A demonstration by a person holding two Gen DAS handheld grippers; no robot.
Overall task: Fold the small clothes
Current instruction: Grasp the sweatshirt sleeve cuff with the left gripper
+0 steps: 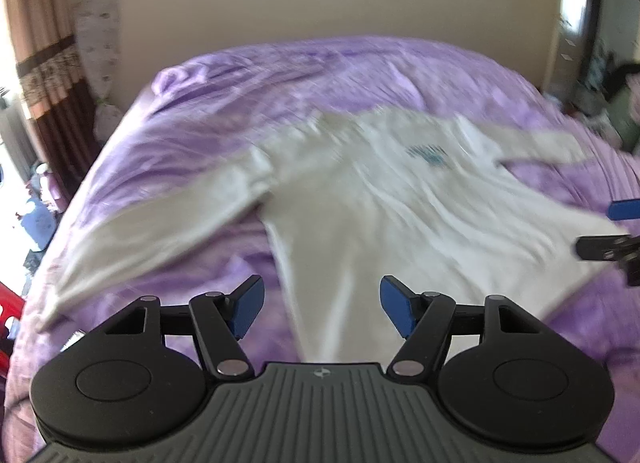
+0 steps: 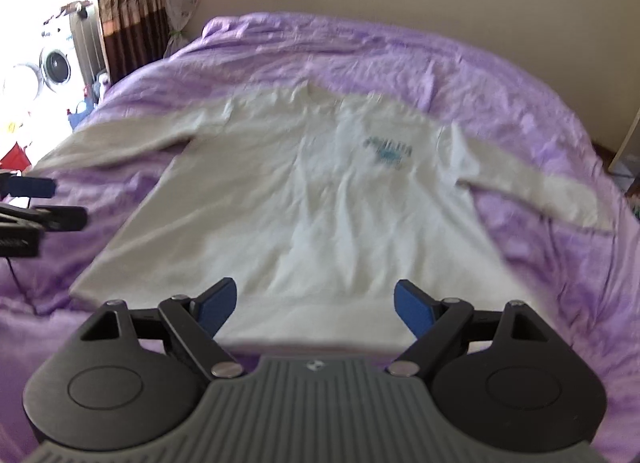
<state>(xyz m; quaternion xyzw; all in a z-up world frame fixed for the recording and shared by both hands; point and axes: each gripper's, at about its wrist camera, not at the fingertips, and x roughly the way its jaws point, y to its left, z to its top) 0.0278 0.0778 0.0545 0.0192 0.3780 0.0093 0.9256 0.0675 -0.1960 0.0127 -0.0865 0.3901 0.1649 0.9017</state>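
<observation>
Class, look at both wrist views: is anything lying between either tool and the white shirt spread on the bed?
Nothing visible is in the way. The white shirt lies flat on the purple bedsheet, sleeves out. The right tool and left tool are both open near its hem, with only shirt and sheet ahead.

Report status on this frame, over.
Left gripper open, right gripper open, both empty. White shirt spread flat, unfolded, on purple bedspread. Nothing obstructing.
</observation>
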